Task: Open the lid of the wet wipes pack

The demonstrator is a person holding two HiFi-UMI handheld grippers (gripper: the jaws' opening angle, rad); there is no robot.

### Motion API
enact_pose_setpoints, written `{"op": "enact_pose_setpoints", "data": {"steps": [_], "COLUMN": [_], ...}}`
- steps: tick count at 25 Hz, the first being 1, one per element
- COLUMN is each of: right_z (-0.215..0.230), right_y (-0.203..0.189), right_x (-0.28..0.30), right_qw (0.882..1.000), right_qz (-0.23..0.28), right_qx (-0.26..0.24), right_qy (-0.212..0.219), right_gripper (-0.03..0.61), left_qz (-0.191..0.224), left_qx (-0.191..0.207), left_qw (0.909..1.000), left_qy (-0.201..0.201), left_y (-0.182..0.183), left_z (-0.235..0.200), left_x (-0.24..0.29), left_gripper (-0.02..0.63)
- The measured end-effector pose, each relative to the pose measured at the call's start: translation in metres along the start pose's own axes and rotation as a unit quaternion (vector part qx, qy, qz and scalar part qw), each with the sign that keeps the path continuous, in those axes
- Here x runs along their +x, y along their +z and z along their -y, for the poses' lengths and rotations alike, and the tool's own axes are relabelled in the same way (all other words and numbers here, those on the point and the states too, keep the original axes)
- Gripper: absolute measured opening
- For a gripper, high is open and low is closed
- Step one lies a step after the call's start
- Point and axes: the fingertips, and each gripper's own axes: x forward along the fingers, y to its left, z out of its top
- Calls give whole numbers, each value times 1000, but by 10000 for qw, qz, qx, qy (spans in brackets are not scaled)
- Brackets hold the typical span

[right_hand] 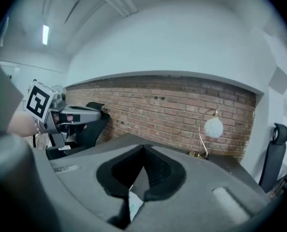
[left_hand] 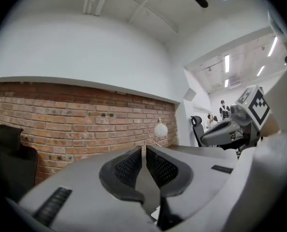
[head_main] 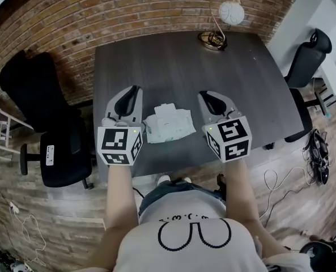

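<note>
The wet wipes pack (head_main: 168, 123), white with pale green print, lies flat near the front edge of the dark table (head_main: 179, 67), its lid closed. My left gripper (head_main: 135, 90) hovers just left of the pack and my right gripper (head_main: 208, 98) just right of it, both above the tabletop and touching nothing. In the left gripper view the left gripper (left_hand: 144, 151) is shut, with only a thin slit between its pads. The right gripper (right_hand: 143, 151) is shut and empty in its own view, and a sliver of the pack (right_hand: 133, 204) shows below its jaws.
A lamp with a white globe (head_main: 231, 11) and a coiled brass base (head_main: 213, 39) stands at the table's far edge against the brick wall. Black office chairs stand to the left (head_main: 43, 123) and right (head_main: 309, 61). Cables (head_main: 318, 152) lie on the floor at the right.
</note>
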Motion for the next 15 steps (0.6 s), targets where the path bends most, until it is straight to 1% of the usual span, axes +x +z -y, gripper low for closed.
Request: {"op": "enact_pose_setpoints", "data": {"steps": [3,5,7,10,13,15], "right_z": [7,5,0,-4,0,1], "right_y": [42,62,74,85,96,99], "right_x": [-14,-22,-30,-40,-49,-52], "right_qw": [9985,9961,9937,9895,9851,9833], "right_qz": [460,732,958,1324,1650,1734], "right_qx": [-312,-493,-583,-543,-489,-546], "right_qy": [-1,-18,56,190,52,-59], "right_gripper": [-5,-5,-5,-5,-3,-3], "left_qz": [329,455,527,591,658,697], "left_qx": [199,344,439,416,399,410], "left_qw": [9992,9981,9971,9962,9954,9949], "left_qy": [126,229,327,493,577,600], "left_y": [36,50,59,69,76,77], "left_z": [4,4,5,1,1,2], "left_x": [-10,-19,-25,-32,-38,-42], "left_gripper": [26,26,26,26,26,26]}}
